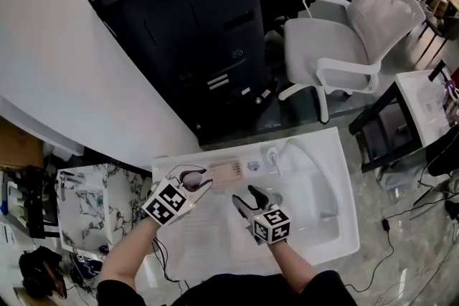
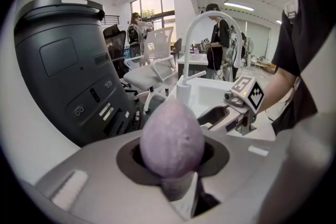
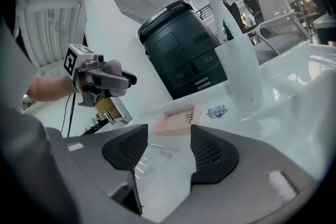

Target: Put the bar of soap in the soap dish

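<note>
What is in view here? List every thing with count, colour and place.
bar of soap: one, purple, egg-shaped, between the left gripper's jaws
soap dish: one, pale pink, slotted, empty, on the sink's back ledge
sink: one, white, in front of the person
faucet: one, white, on the ledge right of the dish
sticker: one, blue, on the ledge between dish and faucet
machine: one, black, large, behind the sink
office chair: one, white, right of the machine
side table: one, marble-patterned, left of the sink
people: at least two, far back in the room
left gripper: one, grey, shut on the soap, beside the dish
right gripper: one, grey, open and empty, over the sink
</note>
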`<state>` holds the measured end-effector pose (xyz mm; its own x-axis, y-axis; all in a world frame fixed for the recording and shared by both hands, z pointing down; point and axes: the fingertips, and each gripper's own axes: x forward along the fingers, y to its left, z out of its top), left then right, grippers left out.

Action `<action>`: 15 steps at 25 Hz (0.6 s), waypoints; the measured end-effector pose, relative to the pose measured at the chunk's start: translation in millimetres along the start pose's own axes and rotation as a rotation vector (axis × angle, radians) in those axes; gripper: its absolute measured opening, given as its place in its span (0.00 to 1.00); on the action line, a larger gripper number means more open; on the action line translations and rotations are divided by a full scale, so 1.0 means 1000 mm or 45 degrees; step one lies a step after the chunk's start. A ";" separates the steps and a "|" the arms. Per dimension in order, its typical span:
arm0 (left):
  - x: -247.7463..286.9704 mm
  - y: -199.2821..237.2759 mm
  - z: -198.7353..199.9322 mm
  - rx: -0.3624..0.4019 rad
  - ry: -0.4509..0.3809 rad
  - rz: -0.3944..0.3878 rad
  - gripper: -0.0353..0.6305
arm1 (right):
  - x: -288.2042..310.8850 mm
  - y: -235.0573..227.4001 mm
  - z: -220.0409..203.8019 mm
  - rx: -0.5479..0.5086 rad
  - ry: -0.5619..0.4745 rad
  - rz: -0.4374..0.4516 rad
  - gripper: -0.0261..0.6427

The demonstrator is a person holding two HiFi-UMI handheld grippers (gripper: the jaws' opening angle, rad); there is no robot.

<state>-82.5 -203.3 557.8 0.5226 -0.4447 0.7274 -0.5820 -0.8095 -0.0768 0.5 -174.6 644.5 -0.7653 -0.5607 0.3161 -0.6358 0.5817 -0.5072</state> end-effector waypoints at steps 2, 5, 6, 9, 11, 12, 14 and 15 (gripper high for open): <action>0.011 0.000 -0.003 0.002 0.016 -0.019 0.30 | 0.004 -0.002 -0.003 -0.043 0.002 0.006 0.38; 0.027 -0.001 -0.008 0.016 0.051 -0.039 0.30 | 0.008 -0.006 -0.006 -0.087 0.018 0.004 0.38; 0.032 -0.001 -0.011 0.023 0.066 -0.045 0.30 | 0.009 -0.008 -0.008 -0.094 0.021 0.002 0.38; 0.047 -0.002 -0.017 0.036 0.103 -0.056 0.30 | 0.011 -0.013 -0.011 -0.107 0.028 0.000 0.40; 0.055 -0.002 -0.020 0.051 0.124 -0.060 0.30 | 0.013 -0.014 -0.013 -0.113 0.027 0.005 0.40; 0.059 -0.003 -0.021 0.059 0.135 -0.063 0.30 | 0.014 -0.014 -0.013 -0.116 0.027 0.009 0.40; 0.067 -0.003 -0.025 0.075 0.160 -0.071 0.30 | 0.016 -0.015 -0.014 -0.122 0.029 0.013 0.40; 0.071 -0.003 -0.027 0.083 0.174 -0.075 0.30 | 0.018 -0.015 -0.014 -0.126 0.031 0.014 0.40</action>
<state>-60.4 -221.7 627.7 0.4620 -0.3433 0.8177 -0.5090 -0.8577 -0.0724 -4.6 -185.2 669.0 -0.7736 -0.5403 0.3309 -0.6333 0.6438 -0.4295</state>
